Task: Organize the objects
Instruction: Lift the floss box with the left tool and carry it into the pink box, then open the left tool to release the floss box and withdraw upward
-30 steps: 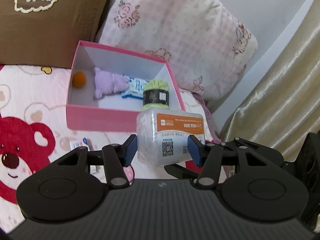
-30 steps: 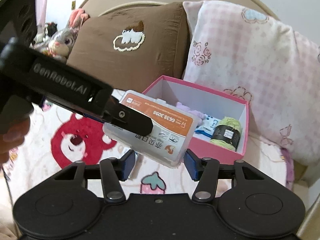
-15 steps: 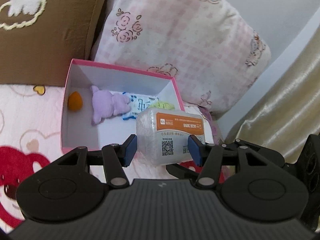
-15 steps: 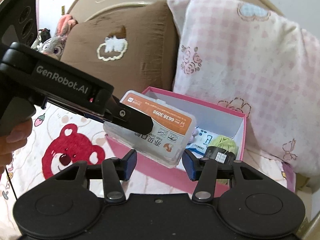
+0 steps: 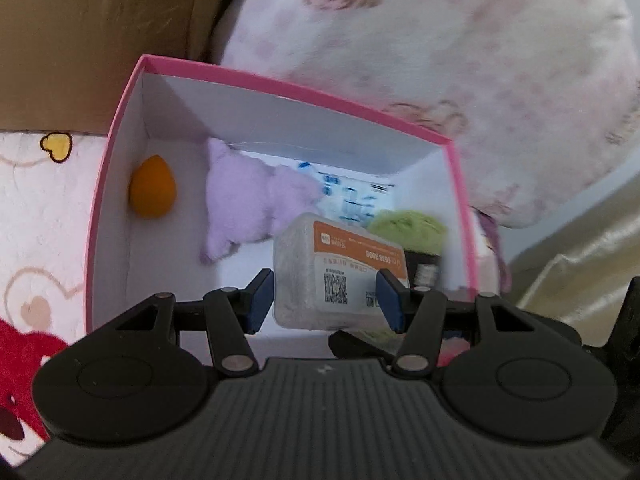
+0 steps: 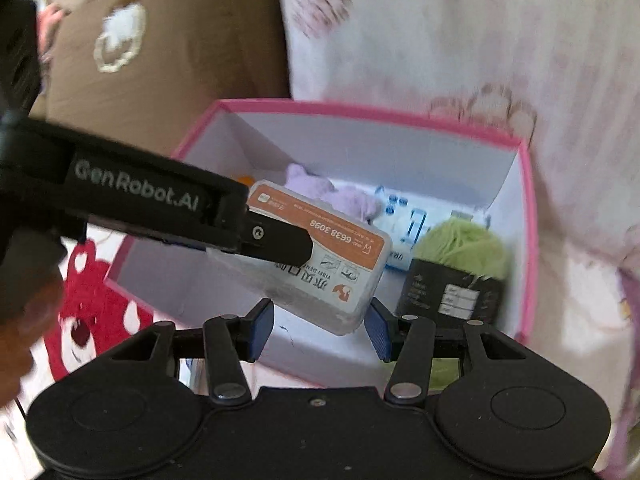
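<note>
A clear plastic box with an orange label [image 5: 340,276] is held between the two grippers over the open pink box [image 5: 288,84]. My left gripper [image 5: 326,300] is shut on the plastic box, and my right gripper [image 6: 320,330] is shut on its other end [image 6: 320,264]. Inside the pink box [image 6: 528,208] lie an orange egg-shaped sponge [image 5: 153,191], a purple plush toy [image 5: 248,204], a blue and white packet [image 5: 352,200] and a green yarn ball [image 6: 460,256] with a black band.
The pink box sits on a bedspread with a red bear print [image 6: 88,320]. A brown pillow [image 6: 168,60] and a pink checked pillow [image 5: 440,60] lean behind it. A beige curtain [image 5: 580,248] hangs at the right.
Both grippers have carried the plastic box forward and down, from in front of the pink box to over its inside. The grip on it is unchanged.
</note>
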Demonstrator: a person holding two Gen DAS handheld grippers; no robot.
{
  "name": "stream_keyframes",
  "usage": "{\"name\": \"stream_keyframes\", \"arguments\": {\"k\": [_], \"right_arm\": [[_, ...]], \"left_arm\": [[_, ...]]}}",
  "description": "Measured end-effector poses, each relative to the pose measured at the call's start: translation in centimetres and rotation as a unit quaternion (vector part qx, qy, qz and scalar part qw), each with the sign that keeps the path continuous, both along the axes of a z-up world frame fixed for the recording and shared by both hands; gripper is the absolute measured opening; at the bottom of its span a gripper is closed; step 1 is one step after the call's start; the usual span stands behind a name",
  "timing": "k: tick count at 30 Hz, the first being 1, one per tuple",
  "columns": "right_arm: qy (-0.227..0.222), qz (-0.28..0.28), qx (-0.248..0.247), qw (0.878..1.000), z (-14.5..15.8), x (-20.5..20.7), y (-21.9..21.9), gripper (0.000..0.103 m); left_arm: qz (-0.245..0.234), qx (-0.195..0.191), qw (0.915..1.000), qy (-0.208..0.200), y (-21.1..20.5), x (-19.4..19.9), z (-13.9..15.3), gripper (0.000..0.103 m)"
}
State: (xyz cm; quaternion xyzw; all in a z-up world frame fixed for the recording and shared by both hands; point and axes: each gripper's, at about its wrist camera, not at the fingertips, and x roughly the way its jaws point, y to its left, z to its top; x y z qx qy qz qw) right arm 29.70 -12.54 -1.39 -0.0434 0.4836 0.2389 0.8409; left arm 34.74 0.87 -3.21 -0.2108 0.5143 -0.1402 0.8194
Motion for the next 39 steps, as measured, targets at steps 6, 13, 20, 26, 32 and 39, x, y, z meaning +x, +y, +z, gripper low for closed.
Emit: {"name": "stream_keyframes", "arguments": {"k": [6, 13, 20, 26, 32, 39], "right_arm": [[0.03, -0.014, -0.02, 0.999, -2.0, 2.2, 1.3, 0.055], [0.022, 0.005, -0.08, 0.997, -3.6, 2.4, 2.6, 0.05], [0.037, 0.013, -0.106, 0.994, -4.2, 2.6, 2.6, 0.044], [0.024, 0.011, -0.096, 0.995, -2.5, 2.5, 1.5, 0.043], [0.011, 0.017, -0.068, 0.997, -0.9, 1.8, -0.4, 0.043], [-0.019, 0.019, -0.016, 1.0, 0.6, -0.2, -2.4, 0.046]], "left_arm": [[0.019, -0.016, 0.9994, 0.024, 0.6, 1.9, -2.7, 0.054], [0.033, -0.028, 0.998, 0.046, 0.7, 2.2, -4.8, 0.053], [0.037, -0.024, 0.9965, 0.071, 0.4, 2.0, -5.6, 0.045], [0.047, -0.029, 0.995, 0.083, -0.2, 1.7, -7.3, 0.035], [0.054, -0.019, 0.9962, 0.066, -0.8, 1.3, -6.9, 0.034], [0.016, 0.026, 0.9988, 0.038, -2.0, 0.4, -4.7, 0.036]]}}
